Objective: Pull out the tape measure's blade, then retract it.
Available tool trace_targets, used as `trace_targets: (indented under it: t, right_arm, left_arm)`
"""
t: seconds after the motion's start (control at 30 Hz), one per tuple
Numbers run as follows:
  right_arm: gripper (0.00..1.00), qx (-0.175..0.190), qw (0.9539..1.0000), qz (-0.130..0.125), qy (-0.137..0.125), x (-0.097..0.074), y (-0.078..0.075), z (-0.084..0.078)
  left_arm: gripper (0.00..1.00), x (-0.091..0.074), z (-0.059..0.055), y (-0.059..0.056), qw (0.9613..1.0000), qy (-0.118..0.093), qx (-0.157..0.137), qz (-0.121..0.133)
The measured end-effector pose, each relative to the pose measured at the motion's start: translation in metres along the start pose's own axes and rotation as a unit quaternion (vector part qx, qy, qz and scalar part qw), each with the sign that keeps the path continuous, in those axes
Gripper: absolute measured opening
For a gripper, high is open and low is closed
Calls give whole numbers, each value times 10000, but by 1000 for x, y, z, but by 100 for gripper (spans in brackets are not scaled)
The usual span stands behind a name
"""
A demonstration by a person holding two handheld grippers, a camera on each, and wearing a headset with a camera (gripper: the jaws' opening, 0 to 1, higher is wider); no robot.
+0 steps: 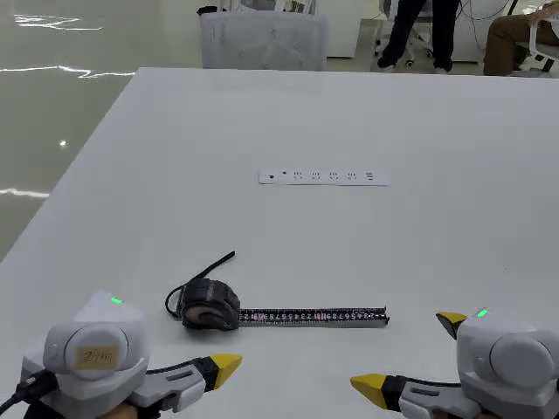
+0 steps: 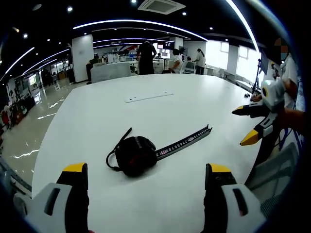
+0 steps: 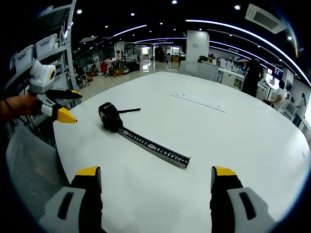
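Observation:
A black tape measure (image 1: 210, 304) lies on the white table (image 1: 288, 122), its wrist strap (image 1: 214, 264) trailing away from me. Its blade (image 1: 314, 316) is drawn out flat to the right and ends at the hook (image 1: 385, 316). My left gripper (image 2: 146, 168) is open, its yellow-tipped jaws standing wide apart just short of the case (image 2: 137, 155). My right gripper (image 3: 156, 171) is also open and empty, hovering a little short of the blade's free end (image 3: 183, 161). In the head view the right gripper (image 1: 409, 353) sits at the bottom right.
A white power strip (image 1: 323, 177) lies flat on the middle of the table. A mesh chair (image 1: 262, 39) stands at the far edge. People sit and stand in the background (image 1: 419, 30). The table's left edge runs along a glossy floor (image 1: 52, 113).

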State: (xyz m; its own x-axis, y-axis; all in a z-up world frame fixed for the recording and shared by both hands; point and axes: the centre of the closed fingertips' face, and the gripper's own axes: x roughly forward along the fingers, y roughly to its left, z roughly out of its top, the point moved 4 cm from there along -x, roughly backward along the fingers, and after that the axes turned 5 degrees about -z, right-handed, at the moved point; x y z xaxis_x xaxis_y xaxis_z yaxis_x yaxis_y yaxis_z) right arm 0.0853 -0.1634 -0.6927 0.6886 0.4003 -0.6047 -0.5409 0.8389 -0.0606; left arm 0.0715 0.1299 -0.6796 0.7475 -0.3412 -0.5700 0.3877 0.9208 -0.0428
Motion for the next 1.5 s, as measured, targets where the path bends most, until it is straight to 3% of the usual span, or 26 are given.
trace_targets:
  t: [0.37,0.67,0.97,1.17,1.3,1.37,1.5]
  right_arm:
    - [90,-14,10000,5,-49,4,-1,-2]
    - [81,-222,9994,243,-89,7,-1,1]
    - [72,-546,9966,600,-154,18,-11,3]
    - [65,-975,9911,890,-174,26,-22,6]
    - [62,-1210,9865,1106,-55,31,-27,5]
    - [60,-1388,9822,1267,-56,33,-28,5]
    - [58,-1672,9752,1451,15,38,-31,3]
  left_arm:
    - [99,10,-2,-6,9995,-57,-148,268]
    - [99,22,0,-3,9986,-95,-253,458]
    - [97,32,0,3,9972,-70,-416,616]
    - [97,43,8,4,9974,-55,-396,603]
    - [97,54,7,4,9982,12,-317,514]
    - [97,60,5,5,9988,117,-190,447]
    - [96,66,5,9,9986,156,-243,445]
